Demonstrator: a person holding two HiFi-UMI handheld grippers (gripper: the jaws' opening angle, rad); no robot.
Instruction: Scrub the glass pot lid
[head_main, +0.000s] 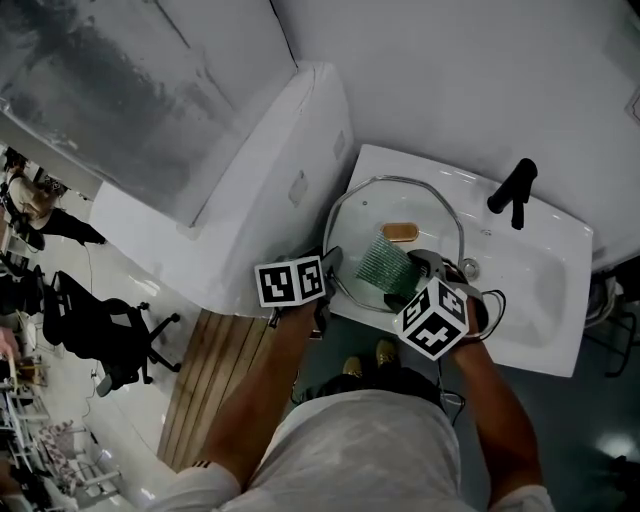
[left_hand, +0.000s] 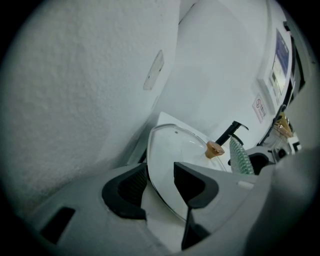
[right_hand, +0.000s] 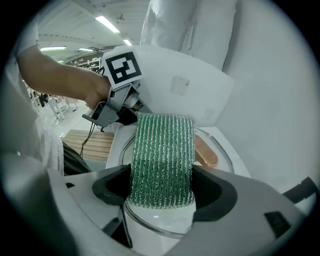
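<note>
Over the white sink (head_main: 540, 300), holds the glass lid (head_main: 365, 215) tilted by its near rim in the left gripper (head_main: 328, 262), jaws closed partway onto the edge, evidently to steady it. Clamps a green scourer (head_main: 385, 262) between the right gripper (head_main: 420, 268) jaws, laid on the glass beside the knob (head_main: 400, 232), presumably for scrubbing.

The round glass pot lid (head_main: 365, 215), metal-rimmed with a tan knob (head_main: 400, 232), sits at frame centre, seemingly tilted; a green scrubbing pad (head_main: 383, 265) presses its lower glass.
</note>
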